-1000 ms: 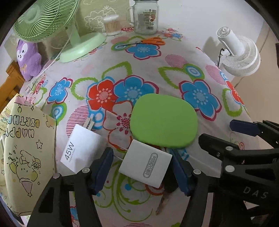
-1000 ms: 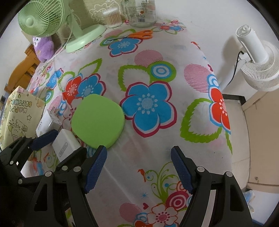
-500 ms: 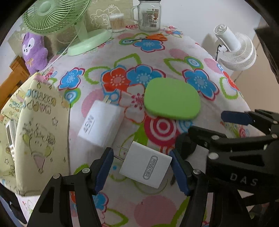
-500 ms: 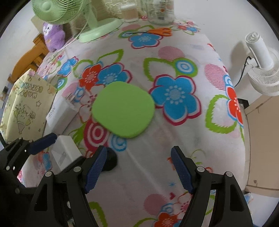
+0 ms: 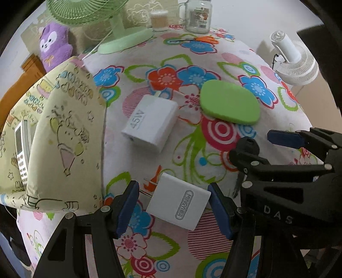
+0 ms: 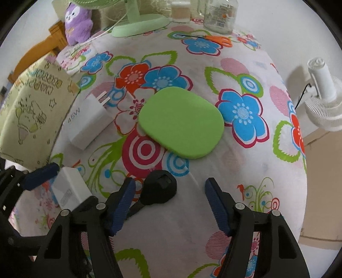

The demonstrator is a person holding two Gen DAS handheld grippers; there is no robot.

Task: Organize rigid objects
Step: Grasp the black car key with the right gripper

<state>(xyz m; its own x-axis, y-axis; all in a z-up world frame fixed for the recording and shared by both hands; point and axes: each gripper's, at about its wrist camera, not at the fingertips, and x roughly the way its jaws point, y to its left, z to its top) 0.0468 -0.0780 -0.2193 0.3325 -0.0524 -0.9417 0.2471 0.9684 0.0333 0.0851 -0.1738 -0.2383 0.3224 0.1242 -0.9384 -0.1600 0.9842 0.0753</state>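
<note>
My left gripper (image 5: 174,205) is shut on a small white charger (image 5: 178,206) with its prongs pointing left, held above the flowered table. It also shows in the right wrist view (image 6: 68,189). A larger white 45W charger (image 5: 150,123) lies on the cloth beside a green flat pad (image 5: 229,104). My right gripper (image 6: 170,205) is open and empty, low over the cloth. A black key (image 6: 159,190) lies by its left finger. The yellow gift bag (image 5: 57,132) stands at the left and holds a white remote (image 5: 21,147).
A green fan (image 5: 126,38), a cotton swab jar (image 5: 159,19), a glass jar (image 5: 197,17) and orange scissors (image 5: 205,39) stand at the far edge. A purple plush (image 5: 55,46) sits at the back left. A white fan (image 5: 295,62) stands beyond the table's right edge.
My left gripper has lifted the small charger and drawn back toward me and left, nearer the gift bag. My right gripper has also drawn back, and the black key has come into view.
</note>
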